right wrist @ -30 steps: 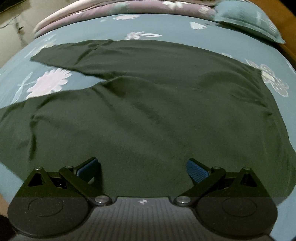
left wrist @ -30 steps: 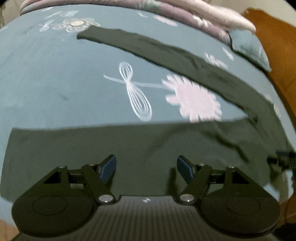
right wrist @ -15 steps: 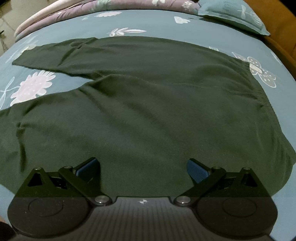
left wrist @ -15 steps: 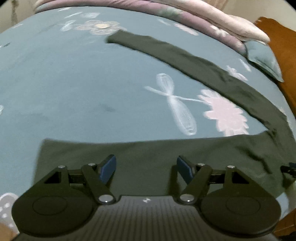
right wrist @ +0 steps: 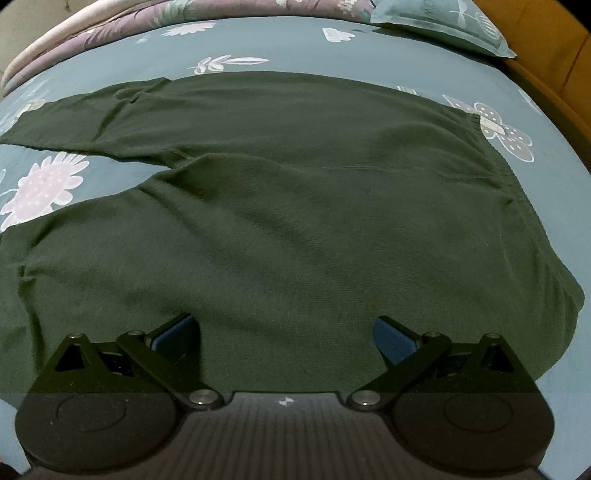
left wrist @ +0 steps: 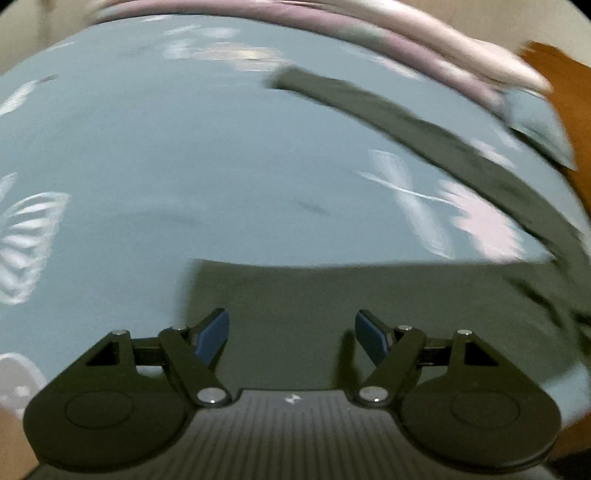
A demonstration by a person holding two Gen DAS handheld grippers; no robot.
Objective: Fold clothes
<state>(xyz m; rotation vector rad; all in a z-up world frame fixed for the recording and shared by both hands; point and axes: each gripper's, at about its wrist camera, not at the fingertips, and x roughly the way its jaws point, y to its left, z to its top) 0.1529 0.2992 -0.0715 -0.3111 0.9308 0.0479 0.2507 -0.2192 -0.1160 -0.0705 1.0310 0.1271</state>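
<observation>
**Both my grippers over the dark green trousers, nothing gripped**

A pair of dark green trousers (right wrist: 295,229) lies spread flat on the bed's blue-grey floral sheet (right wrist: 288,48). Through my right wrist camera I see the waistband end toward the right, with its gathered edge beside a butterfly print (right wrist: 495,129), and the 2 legs running off to the left, with a wedge of sheet and a pale pink flower print (right wrist: 44,188) showing between them.

My right gripper (right wrist: 286,332) hangs above the near leg, close to the seat of the trousers. Its 2 blue pads (right wrist: 391,339) stand wide apart, and the cloth shows flat and unpinched between them; I cannot tell whether the tips touch the fabric.

My left gripper (left wrist: 291,336) sits over the far end of the near leg, by the cuff (left wrist: 207,280), whose straight left edge shows just above and beside my left pad (left wrist: 212,336). Its jaws are apart too, with nothing clamped between them. This view is smeared with blur. The other leg (left wrist: 424,125) runs as a dark band from upper centre down to the right.

At the head of the bed lie a folded pink and purple quilt (right wrist: 110,26) and a blue-green pillow (right wrist: 443,22), with an orange-brown headboard (right wrist: 554,48) at the right.
</observation>
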